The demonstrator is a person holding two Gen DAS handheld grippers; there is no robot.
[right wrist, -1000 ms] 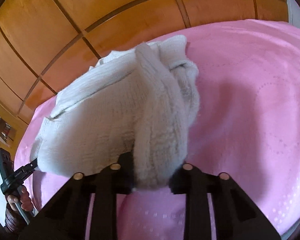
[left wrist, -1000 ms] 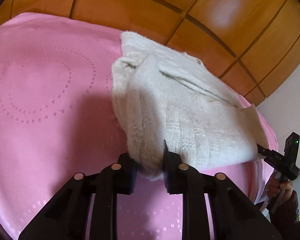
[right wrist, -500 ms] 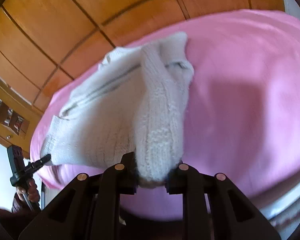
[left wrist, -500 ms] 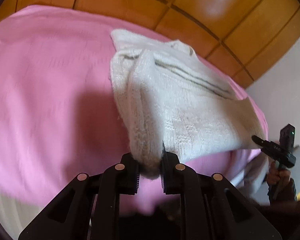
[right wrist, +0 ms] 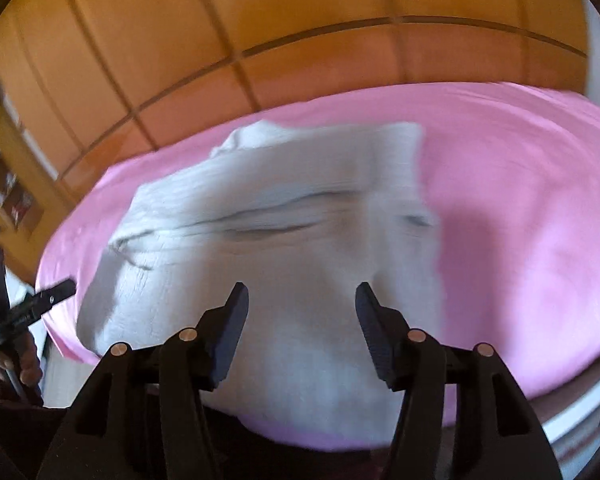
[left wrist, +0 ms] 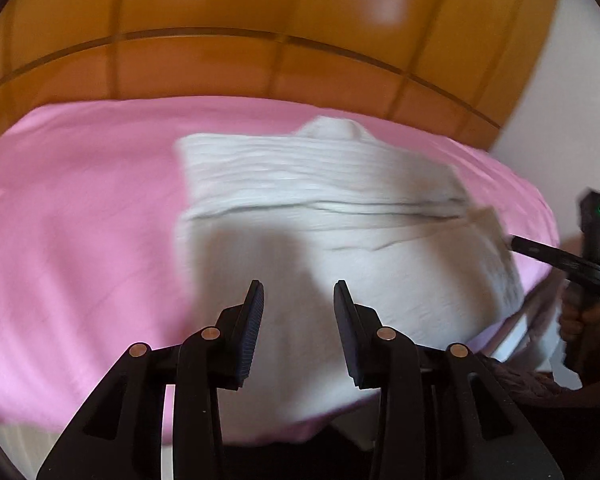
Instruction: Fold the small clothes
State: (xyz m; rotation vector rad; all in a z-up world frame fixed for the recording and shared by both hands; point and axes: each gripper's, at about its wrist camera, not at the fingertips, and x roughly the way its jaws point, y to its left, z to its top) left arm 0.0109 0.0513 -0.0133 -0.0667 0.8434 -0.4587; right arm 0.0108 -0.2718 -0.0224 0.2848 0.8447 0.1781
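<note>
Left gripper [left wrist: 299, 292] and right gripper [right wrist: 302, 294] jaws, just opened, stand apart above the white sweater [left wrist: 340, 216] on the pink bed [left wrist: 80, 220].

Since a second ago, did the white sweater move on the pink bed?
Yes. The white sweater slid toward the pink bed's near edge, away from the wooden wall, and now lies flat; both grippers' jaws just opened, releasing it.

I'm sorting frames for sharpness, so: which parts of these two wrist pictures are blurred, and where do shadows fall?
Left wrist view: the white knit garment and pink bedcover are motion-smeared, the left tongs sharp, their shadow on the knit. Right wrist view: same smear on the cloth, the right tongs crisp, a shadow on the pink at right; fisheye bends the wooden panelling.
</note>
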